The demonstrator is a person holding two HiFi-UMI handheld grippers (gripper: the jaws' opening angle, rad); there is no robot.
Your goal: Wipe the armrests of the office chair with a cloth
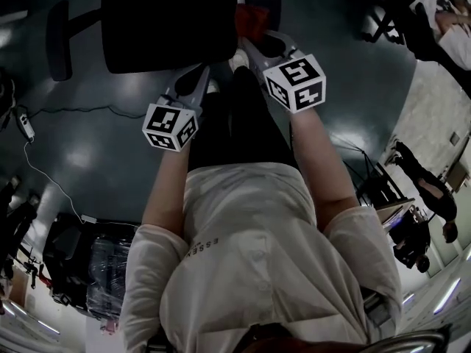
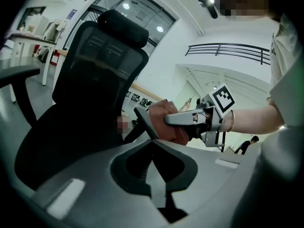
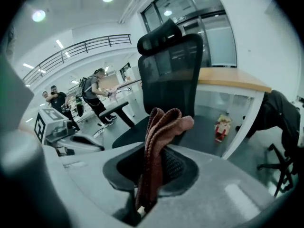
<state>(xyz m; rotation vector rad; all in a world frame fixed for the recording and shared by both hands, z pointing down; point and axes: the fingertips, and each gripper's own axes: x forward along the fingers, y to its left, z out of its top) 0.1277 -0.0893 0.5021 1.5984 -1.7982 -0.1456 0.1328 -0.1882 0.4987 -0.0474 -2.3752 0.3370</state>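
- Right tool (image 1: pixel 259 44) is clamped on a reddish-brown cloth (image 3: pixel 156 146); the folded cloth stands up between its jaws and flops over at the top.
- Left tool (image 2: pixel 152 141) has its jaws together with nothing between them, and it is held just beside the right one, lower in the head view.
- Seen from the left gripper view, the bunched cloth presses against the dark pad of one armrest (image 2: pixel 142 120) of the office chair (image 2: pixel 95 75).
- The chair's other armrest (image 1: pixel 59 39) is well apart from both tools, on the far side of the seat.
- The chair is black, with a mesh back and a headrest (image 3: pixel 159 37), and it stands on a dark glossy floor (image 1: pixel 96 153).
- A pale bench (image 3: pixel 228 82) stands behind the chair.
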